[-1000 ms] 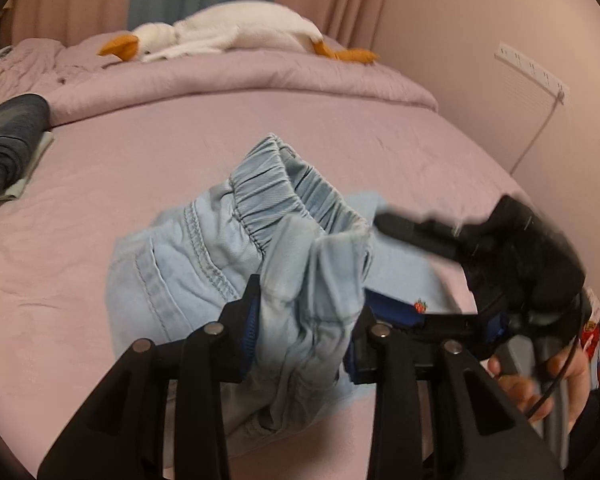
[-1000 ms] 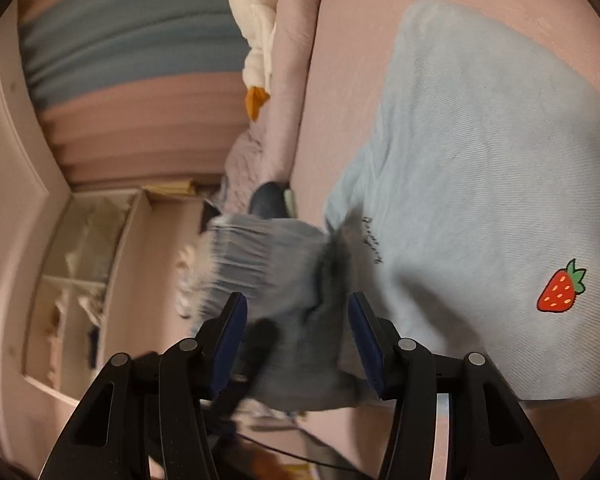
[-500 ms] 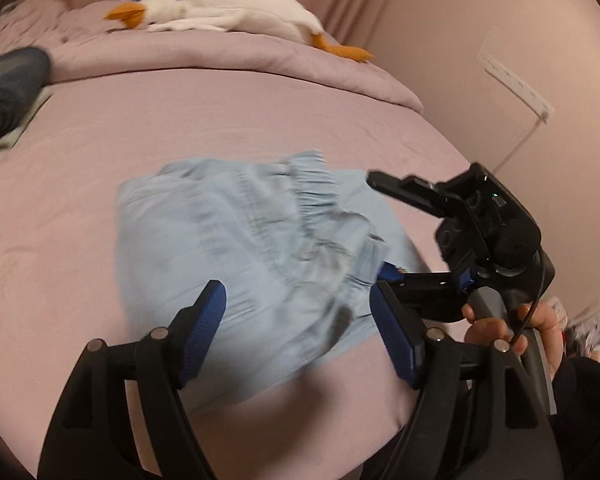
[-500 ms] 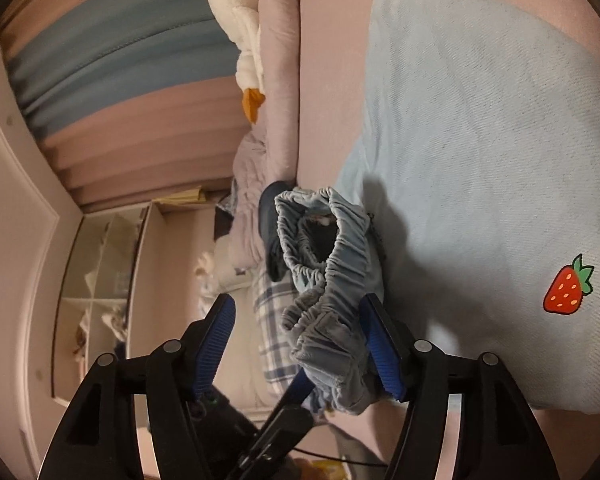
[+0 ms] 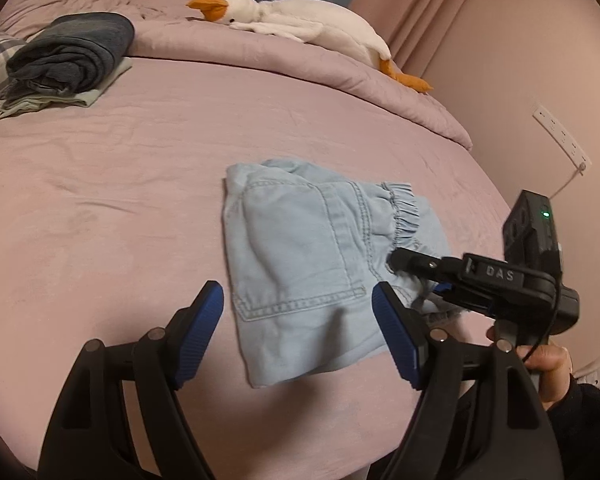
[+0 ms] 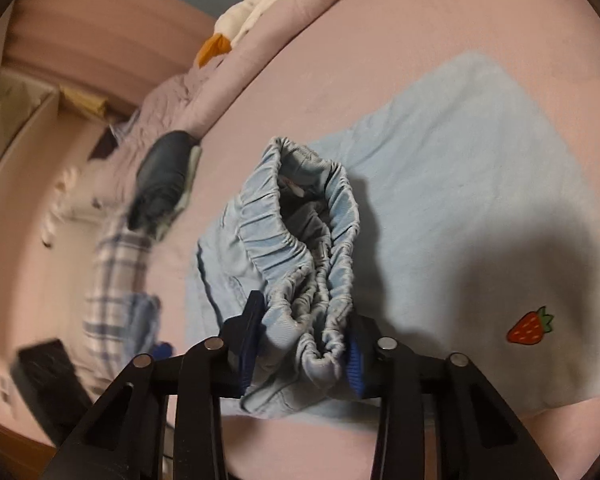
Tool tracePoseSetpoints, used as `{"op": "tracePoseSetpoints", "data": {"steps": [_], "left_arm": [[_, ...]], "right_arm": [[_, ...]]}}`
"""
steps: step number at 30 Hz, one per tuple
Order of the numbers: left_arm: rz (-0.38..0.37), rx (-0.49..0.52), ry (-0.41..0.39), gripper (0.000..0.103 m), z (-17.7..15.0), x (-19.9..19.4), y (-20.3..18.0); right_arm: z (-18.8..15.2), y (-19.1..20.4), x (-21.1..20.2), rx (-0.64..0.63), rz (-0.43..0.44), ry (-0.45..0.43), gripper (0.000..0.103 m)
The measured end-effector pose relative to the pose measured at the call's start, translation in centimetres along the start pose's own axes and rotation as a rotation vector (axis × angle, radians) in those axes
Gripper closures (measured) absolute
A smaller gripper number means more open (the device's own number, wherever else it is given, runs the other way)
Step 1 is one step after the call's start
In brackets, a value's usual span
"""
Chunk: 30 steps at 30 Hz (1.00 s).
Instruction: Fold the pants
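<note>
Right claw (image 6: 304,340): closing, clamped on bunched waistband (image 6: 300,240) of pants (image 5: 308,264), pads pressing gathered elastic from both sides. Left claw (image 5: 298,328): opening, wide apart, empty, hovering just above near edge of pants. Pants: pale blue, folded small, flat on bed (image 5: 120,184), near right edge. Likely light, soft, limp, prone to sagging and unfolding when lifted; thick elastic band or stitched pocket seam best for a hold. Far: dark folded clothes (image 5: 72,56), plush goose (image 5: 300,16).
</note>
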<state>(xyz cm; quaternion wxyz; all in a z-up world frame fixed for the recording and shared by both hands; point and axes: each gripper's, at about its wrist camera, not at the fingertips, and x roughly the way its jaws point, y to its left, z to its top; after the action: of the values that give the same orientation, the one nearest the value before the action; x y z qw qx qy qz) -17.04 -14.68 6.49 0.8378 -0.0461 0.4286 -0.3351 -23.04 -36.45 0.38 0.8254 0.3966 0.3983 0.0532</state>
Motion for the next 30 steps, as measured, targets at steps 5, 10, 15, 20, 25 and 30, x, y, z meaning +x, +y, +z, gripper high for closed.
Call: {"op": "tracePoseSetpoints", "data": {"steps": [5,10,15,20,25,30], "left_arm": [[0.002,-0.012,-0.01,0.024,0.0,-0.3,0.4],[0.0,-0.017,-0.011,0.024,-0.1,-0.4,0.6],[0.01,-0.029,-0.017,0.024,0.0,-0.5,1.2],[0.015,-0.045,-0.018,0.024,0.0,-0.5,1.7],[0.024,-0.061,-0.004,0.024,-0.2,-0.2,2.3],[0.033,-0.059,0.008,0.024,-0.3,0.2,2.3]], "right_arm": [[0.4,1.4,-1.2,-0.097,-0.032,-0.029,0.069],[1.0,1.7,-3.1,-0.129,-0.025,-0.072,0.069],[1.0,1.6,-4.3,-0.136,-0.015,-0.112,0.069],[1.4,0.9,-5.9,-0.114,-0.012,-0.16,0.069],[2.0,-0.1,-7.2,-0.073,-0.025,-0.208,0.069],[2.0,-2.2,-7.4,-0.013,-0.045,-0.222,0.069]]}}
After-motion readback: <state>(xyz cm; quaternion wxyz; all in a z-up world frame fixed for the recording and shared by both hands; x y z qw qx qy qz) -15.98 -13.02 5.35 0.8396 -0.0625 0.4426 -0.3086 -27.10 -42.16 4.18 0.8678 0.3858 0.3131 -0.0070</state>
